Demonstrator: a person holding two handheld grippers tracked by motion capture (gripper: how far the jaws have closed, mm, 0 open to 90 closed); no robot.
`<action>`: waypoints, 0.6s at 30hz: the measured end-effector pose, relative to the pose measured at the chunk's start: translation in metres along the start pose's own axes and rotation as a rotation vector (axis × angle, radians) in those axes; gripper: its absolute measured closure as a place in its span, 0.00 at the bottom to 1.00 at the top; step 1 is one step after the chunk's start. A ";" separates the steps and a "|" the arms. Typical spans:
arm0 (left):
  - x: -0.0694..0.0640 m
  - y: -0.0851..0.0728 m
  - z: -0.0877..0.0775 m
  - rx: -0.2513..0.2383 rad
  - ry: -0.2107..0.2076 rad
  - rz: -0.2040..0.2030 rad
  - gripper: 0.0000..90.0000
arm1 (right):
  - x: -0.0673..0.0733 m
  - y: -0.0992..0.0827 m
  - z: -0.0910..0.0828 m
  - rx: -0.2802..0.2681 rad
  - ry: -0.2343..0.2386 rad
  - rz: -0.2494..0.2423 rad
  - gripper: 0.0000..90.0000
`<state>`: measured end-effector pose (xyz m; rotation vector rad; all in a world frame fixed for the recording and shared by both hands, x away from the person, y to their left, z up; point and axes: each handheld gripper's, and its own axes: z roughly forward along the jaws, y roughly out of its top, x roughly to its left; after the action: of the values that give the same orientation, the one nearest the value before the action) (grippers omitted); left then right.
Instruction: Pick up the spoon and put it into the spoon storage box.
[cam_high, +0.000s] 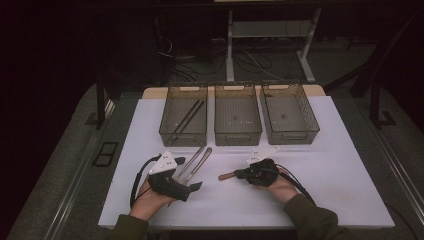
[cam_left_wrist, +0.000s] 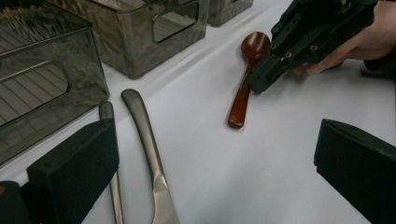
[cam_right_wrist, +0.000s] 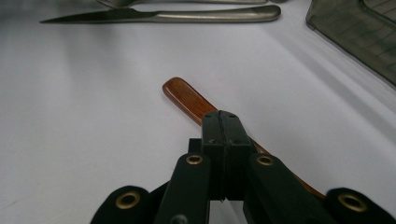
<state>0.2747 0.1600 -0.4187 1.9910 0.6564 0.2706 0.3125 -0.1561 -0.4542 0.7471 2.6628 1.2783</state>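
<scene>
A: Where the left gripper (cam_high: 192, 186) rests on the counter (cam_high: 325, 165), how do its jaws stand?
B: Spread wide, grasping nothing; two metal utensils (cam_left_wrist: 149, 154) lie just beside them.
A: And the right gripper (cam_left_wrist: 261, 77)?
B: Jaws pressed together over the wooden spoon (cam_right_wrist: 187, 99), which lies flat before the middle bin (cam_high: 237, 120).
</scene>
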 end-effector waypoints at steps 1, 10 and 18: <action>0.000 0.000 0.000 -0.002 0.001 0.000 0.00 | 0.000 0.000 -0.002 -0.004 0.004 0.003 0.95; -0.001 -0.001 0.000 0.004 -0.004 0.006 0.00 | -0.005 0.003 -0.034 -0.070 0.035 0.027 0.67; -0.002 -0.002 0.000 0.003 -0.010 0.007 0.00 | -0.022 -0.002 -0.060 -0.102 -0.010 0.071 0.45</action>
<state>0.2730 0.1595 -0.4204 1.9970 0.6445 0.2634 0.3135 -0.2099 -0.4201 0.8378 2.5619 1.4111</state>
